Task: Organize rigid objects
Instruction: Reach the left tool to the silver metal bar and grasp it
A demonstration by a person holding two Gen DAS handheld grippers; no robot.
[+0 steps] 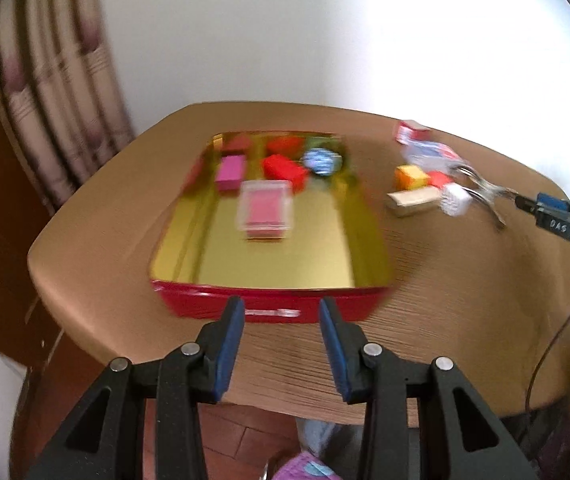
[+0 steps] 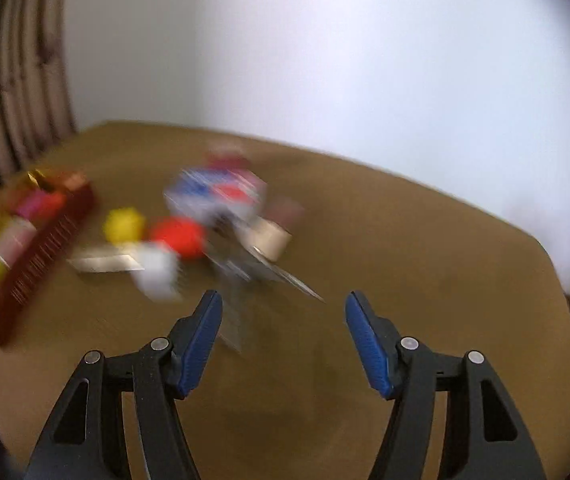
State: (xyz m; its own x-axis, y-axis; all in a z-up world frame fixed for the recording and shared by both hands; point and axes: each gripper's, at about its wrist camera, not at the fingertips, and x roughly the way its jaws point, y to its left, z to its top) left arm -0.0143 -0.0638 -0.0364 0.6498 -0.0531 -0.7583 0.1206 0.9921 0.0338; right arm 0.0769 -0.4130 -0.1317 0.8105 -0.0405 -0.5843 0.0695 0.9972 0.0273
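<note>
A red tin tray [image 1: 269, 312] with a gold inside sits on the brown table [image 1: 445, 280]. In it lie a clear box with a pink card [image 1: 265, 210], a pink block [image 1: 230, 171], a red block [image 1: 285, 170] and a blue-white round thing [image 1: 321, 160]. My left gripper [image 1: 281, 312] is open, just before the tray's near wall. To the right lie loose objects: a yellow-orange block [image 1: 411, 177], a wooden block [image 1: 411, 201], a white die [image 1: 455, 199], metal scissors [image 1: 481, 192]. My right gripper [image 2: 283, 308] is open and empty above the table, near the blurred scissors [image 2: 281, 272], red block [image 2: 179, 236] and white die [image 2: 157, 268].
A red-white small box [image 1: 409, 132] and a blue-red card pack [image 1: 433, 154] lie at the far right of the pile. The tray [image 2: 33, 268] shows at the left of the right wrist view. A curtain [image 1: 45, 92] hangs at the left, a white wall behind.
</note>
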